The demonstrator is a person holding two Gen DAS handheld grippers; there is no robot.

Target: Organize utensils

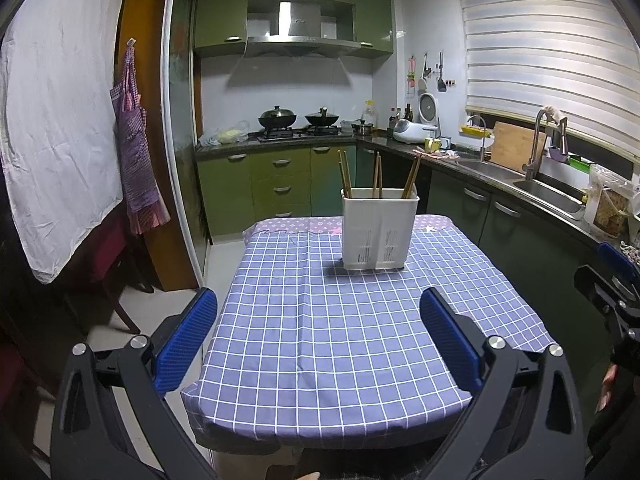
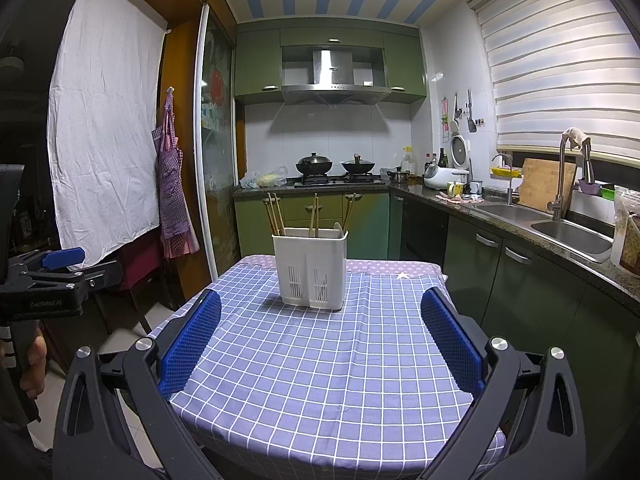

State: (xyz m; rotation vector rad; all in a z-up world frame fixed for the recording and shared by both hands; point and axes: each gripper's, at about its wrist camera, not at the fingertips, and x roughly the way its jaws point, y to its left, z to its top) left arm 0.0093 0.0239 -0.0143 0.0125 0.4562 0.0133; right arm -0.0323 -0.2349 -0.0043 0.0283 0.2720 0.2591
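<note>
the left gripper (image 1: 318, 332) and the right gripper (image 2: 320, 334) both hang over the near edge of the table (image 1: 320, 340), jaws spread wide and holding nothing. a white holder (image 1: 379, 234) stands upright near the table's far edge, chopsticks (image 1: 345, 174) standing in its compartments.

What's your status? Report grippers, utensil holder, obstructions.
Left gripper open, empty; right gripper open, empty. White utensil holder upright at the table's far end, chopsticks standing inside. Checked tablecloth bare between.
</note>
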